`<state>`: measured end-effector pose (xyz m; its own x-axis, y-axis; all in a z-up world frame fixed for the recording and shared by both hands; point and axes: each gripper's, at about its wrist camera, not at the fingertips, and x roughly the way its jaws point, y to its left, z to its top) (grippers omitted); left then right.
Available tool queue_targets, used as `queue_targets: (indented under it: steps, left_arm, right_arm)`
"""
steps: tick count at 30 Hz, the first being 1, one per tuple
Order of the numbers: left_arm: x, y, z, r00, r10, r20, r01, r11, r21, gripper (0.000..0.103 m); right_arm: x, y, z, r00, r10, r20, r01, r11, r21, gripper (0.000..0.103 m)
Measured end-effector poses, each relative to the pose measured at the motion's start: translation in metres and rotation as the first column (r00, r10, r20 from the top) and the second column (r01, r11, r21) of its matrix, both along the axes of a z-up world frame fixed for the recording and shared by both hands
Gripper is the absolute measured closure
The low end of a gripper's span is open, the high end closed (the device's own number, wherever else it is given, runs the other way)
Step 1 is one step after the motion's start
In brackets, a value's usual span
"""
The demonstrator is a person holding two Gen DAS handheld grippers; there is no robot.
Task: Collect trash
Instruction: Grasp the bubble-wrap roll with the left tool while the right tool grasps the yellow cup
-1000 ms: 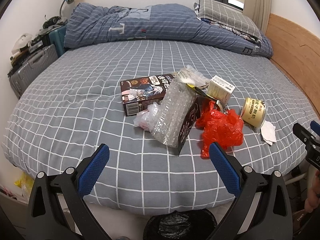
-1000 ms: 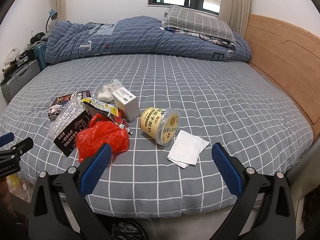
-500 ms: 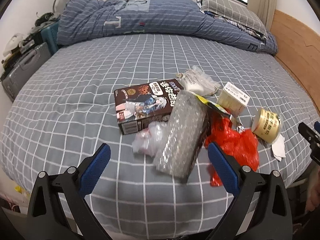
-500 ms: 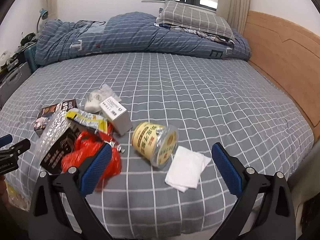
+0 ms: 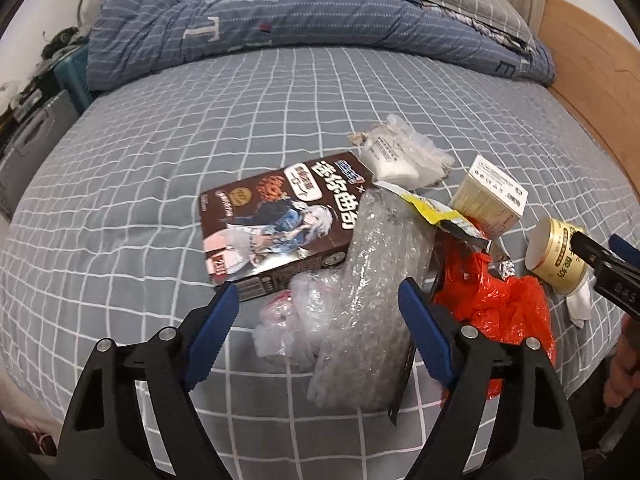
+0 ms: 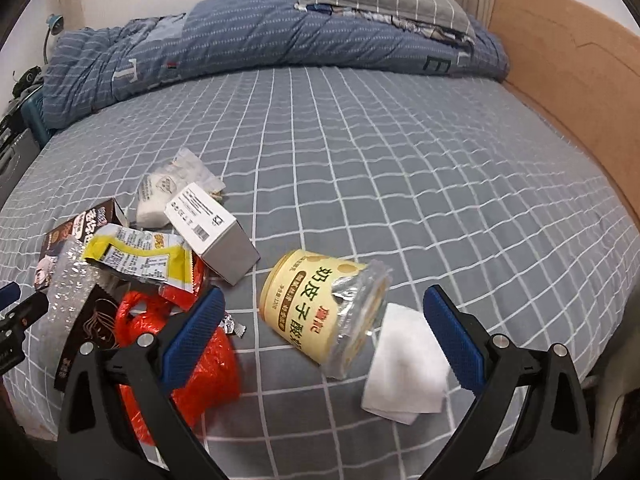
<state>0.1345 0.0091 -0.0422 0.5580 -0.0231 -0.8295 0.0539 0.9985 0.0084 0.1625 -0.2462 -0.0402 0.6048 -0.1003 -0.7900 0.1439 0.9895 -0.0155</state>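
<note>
The left gripper (image 5: pixel 318 308) stands with its jaws well apart and closing; its blue pads (image 5: pixel 212 330) press on nothing. Between the pads, in the left wrist view, lie a clear crumpled plastic bag (image 5: pixel 292 320) and a roll of bubble wrap (image 5: pixel 372 292), the wrap reaching from just inside the right-hand pad up toward a brown printed carton (image 5: pixel 276 216). Whether either pad touches the plastic cannot be told. A red plastic bag (image 5: pixel 500 308) lies just outside the right-hand pad, partly behind it. The right gripper (image 6: pixel 324 328) is wide open and holds nothing. In the right wrist view a yellow tub (image 6: pixel 320 304) lies on its side between its pads, clear lid end toward the camera, apart from both pads. A folded white tissue (image 6: pixel 404 364) lies just beside the tub, touching or nearly touching its lid end, and close to the right-hand pad. The left-hand pad overlaps the red plastic bag in the view; contact cannot be confirmed. Further trash sits beyond the tub on the left: a white cardboard box (image 6: pixel 212 232), a yellow snack wrapper (image 6: pixel 136 256) and a clear packet with white contents (image 6: pixel 160 196). All items rest on the grey checked bedsheet (image 6: pixel 400 168), near its front edge. A blue quilt (image 6: pixel 240 44) is bunched at the far end of the bed.
</note>
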Motion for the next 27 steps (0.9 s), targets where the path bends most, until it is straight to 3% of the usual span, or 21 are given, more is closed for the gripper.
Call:
queue_targets:
  steps: [12, 17, 19, 23, 24, 27]
  left_arm:
    - [0.004, -0.005, -0.028, 0.997, -0.056, -0.057, 0.054, 0.998, -0.033, 0.054]
    - [0.004, -0.006, -0.029, 0.996, -0.064, -0.066, 0.063, 0.998, -0.026, 0.063]
    - [0.003, -0.001, -0.028, 0.996, -0.051, -0.077, 0.047, 0.998, -0.047, 0.068]
    - [0.0, -0.001, -0.024, 0.995, -0.066, -0.076, 0.06, 0.995, -0.074, 0.081]
    - [-0.001, -0.002, -0.022, 0.995, -0.07, -0.069, 0.065, 0.995, -0.075, 0.089]
    - [-0.005, -0.001, -0.014, 0.996, -0.069, -0.05, 0.065, 0.994, -0.085, 0.09]
  right_arm:
    - [0.017, -0.005, -0.027, 0.998, -0.05, -0.041, 0.051, 0.998, 0.024, 0.009]
    - [0.023, -0.005, -0.039, 0.996, -0.048, -0.075, 0.052, 0.997, 0.059, 0.015]
    - [0.024, -0.006, -0.04, 0.995, -0.052, -0.083, 0.058, 0.996, 0.071, 0.027]
    - [0.021, -0.009, -0.037, 0.996, -0.051, -0.067, 0.057, 0.994, 0.09, 0.028]
    - [0.02, -0.009, -0.034, 0.997, -0.047, -0.06, 0.053, 0.994, 0.094, 0.028]
    - [0.016, -0.011, -0.026, 0.999, -0.04, -0.033, 0.043, 0.995, 0.091, 0.028]
